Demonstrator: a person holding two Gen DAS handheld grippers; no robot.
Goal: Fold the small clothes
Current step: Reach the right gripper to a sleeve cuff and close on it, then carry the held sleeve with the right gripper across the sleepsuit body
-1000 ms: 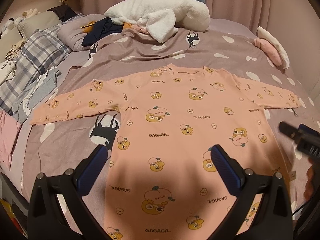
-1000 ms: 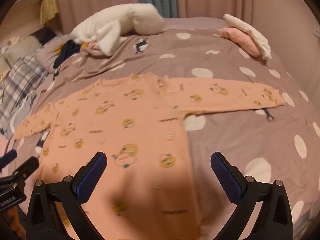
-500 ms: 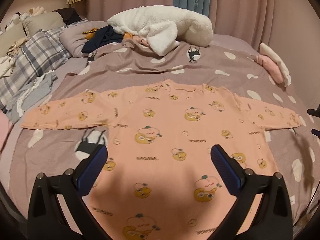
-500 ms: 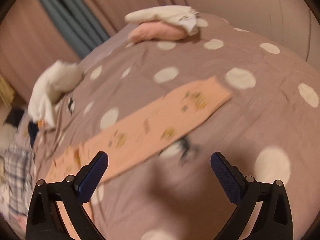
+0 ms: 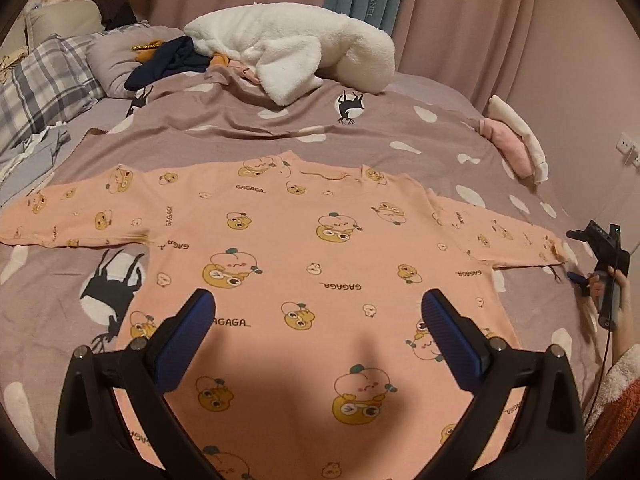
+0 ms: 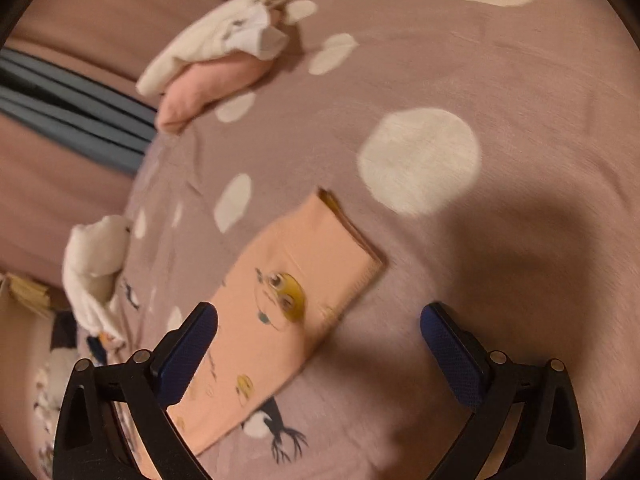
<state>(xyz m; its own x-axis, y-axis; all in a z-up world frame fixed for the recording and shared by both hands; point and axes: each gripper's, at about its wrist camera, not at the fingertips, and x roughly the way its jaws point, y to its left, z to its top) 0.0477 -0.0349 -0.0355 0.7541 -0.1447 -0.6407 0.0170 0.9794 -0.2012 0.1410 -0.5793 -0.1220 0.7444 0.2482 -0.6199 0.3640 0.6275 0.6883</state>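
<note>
**Right gripper swings out to the sleeve cuff**

Since a second ago the right gripper (image 6: 318, 340) has left the middle of the garment and come down at the far end of the right sleeve (image 6: 280, 304), and the left gripper (image 5: 318, 328) has eased forward over the lower body of the peach shirt (image 5: 320, 248).

That peach shirt, printed with yellow cartoon faces and the word GAGAGA, lies flat and spread on the bed (image 5: 260, 124), front or back up I cannot tell, with both sleeves stretched out sideways. Its neckline points toward the white fleece blanket (image 5: 296, 52) heaped at the far side of the bed.

From the left wrist view, the left gripper's blue-padded fingers (image 5: 182, 336) stand wide apart above the shirt's hem half, grasping nothing. At the right edge of that view the right gripper (image 5: 600, 248) is seen held in a hand (image 5: 612, 296), just beside the sleeve's cuff.

From the right wrist view, which is blurred, the right gripper's fingers (image 6: 450, 356) are released and spread; the cuff lies between them, nearer the left-hand finger, and neither pad is pinching cloth.

A folded pink garment (image 6: 204, 88) with a folded white garment (image 6: 216, 48) on it sits near the bed's edge, well apart from the shirt. Plaid bedding (image 5: 44, 84) lies at the left.
</note>
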